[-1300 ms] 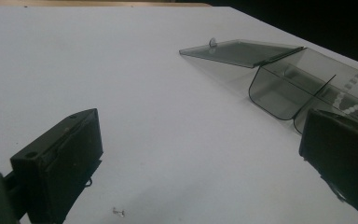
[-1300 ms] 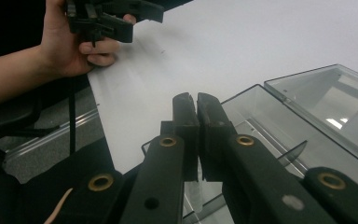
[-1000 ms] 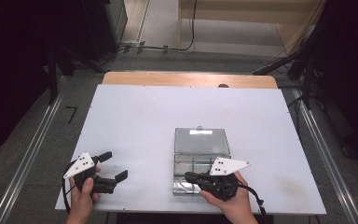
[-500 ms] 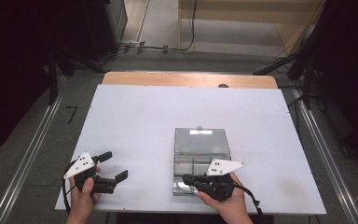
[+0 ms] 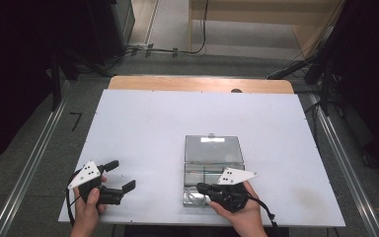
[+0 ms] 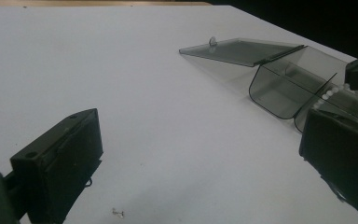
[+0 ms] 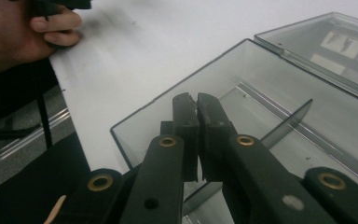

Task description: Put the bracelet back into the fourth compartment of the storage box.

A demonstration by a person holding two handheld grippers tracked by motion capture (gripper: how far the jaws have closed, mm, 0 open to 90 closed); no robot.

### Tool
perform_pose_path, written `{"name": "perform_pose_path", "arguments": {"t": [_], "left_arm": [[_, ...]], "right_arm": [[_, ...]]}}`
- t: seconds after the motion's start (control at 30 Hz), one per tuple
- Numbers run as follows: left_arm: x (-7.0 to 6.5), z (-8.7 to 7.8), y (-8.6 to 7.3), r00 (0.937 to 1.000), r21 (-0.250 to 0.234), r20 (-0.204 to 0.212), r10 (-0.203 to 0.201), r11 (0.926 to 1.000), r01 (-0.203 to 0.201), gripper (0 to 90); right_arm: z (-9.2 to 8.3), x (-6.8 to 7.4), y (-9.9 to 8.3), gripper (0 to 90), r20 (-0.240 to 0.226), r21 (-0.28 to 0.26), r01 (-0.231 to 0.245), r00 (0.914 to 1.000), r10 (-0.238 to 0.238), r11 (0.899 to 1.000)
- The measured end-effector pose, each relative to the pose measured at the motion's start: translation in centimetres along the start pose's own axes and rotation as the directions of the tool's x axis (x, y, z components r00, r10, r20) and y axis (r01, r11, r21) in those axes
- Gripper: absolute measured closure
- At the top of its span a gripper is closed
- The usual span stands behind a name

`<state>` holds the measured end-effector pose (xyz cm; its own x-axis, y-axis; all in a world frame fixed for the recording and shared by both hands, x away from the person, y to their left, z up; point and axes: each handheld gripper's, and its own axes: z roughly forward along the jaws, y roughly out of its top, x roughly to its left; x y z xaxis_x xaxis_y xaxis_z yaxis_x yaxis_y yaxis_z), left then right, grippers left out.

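A smoky clear plastic box (image 5: pixel 212 170) lies open on the white table (image 5: pixel 177 123), its lid (image 5: pixel 213 148) laid flat behind it. My right gripper (image 5: pixel 200 186) is shut, with its tip over the box's front compartment near the front left corner. In the left gripper view a thin string of small white beads (image 6: pixel 328 93) hangs from that gripper's tip into the box (image 6: pixel 279 88). In the right gripper view my closed jaws (image 7: pixel 196 100) hide the beads above the box's bottom (image 7: pixel 242 70). My left gripper (image 5: pixel 122 175) rests open at the table's front left, with nothing between its jaws (image 6: pixel 200 130).
A tiny metal piece (image 6: pixel 117 213) lies on the table just in front of the left gripper. The table's front edge (image 5: pixel 153 221) runs close under both hands. A wooden strip (image 5: pixel 202 84) borders the far edge, and cables trail on the floor beyond.
My right gripper has edged slightly left over the box's front compartment. The left gripper and the box have stayed put.
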<state>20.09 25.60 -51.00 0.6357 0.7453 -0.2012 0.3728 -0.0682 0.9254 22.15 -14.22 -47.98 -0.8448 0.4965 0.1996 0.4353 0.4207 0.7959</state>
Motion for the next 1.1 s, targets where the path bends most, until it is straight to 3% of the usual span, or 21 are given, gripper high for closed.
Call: {"name": "perform_pose_path", "arguments": {"t": [0.27, 0.57, 0.8, 0.9, 1.1], "left_arm": [[0.0, 0.0, 0.0, 1.0, 0.003, -0.001, 0.001, 1.0, -0.001, 0.0], [0.0, 0.1, 0.0, 1.0, 0.004, -0.005, 0.001, 1.0, -0.001, 0.0], [0.0, 0.0, 0.0, 1.0, -0.005, -0.002, -0.002, 1.0, 0.002, 0.0], [0.0, 0.0, 0.0, 1.0, -0.004, -0.001, -0.001, 1.0, 0.001, 0.0], [0.1, 0.0, 0.0, 1.0, -0.006, 0.001, 0.0, 1.0, 0.0, 0.0]], "right_arm": [[0.6, 0.1, -0.2, 85.1, 0.047, 0.043, 0.003, 0.9989, -0.005, 0.999], [0.9, -0.1, -0.2, 83.3, 0.056, 0.07, -0.009, 0.9984, 0.006, 0.998], [0.2, -0.7, 0.1, 56.9, -0.03, 0.037, -0.065, 0.9973, 0.067, 0.997], [-0.2, -0.9, 0.3, 49.4, -0.056, 0.024, -0.084, 0.9948, 0.085, 0.996], [-1.0, -1.2, 0.8, 24.3, -0.09, -0.021, -0.058, 0.9944, 0.056, 0.998]]}}
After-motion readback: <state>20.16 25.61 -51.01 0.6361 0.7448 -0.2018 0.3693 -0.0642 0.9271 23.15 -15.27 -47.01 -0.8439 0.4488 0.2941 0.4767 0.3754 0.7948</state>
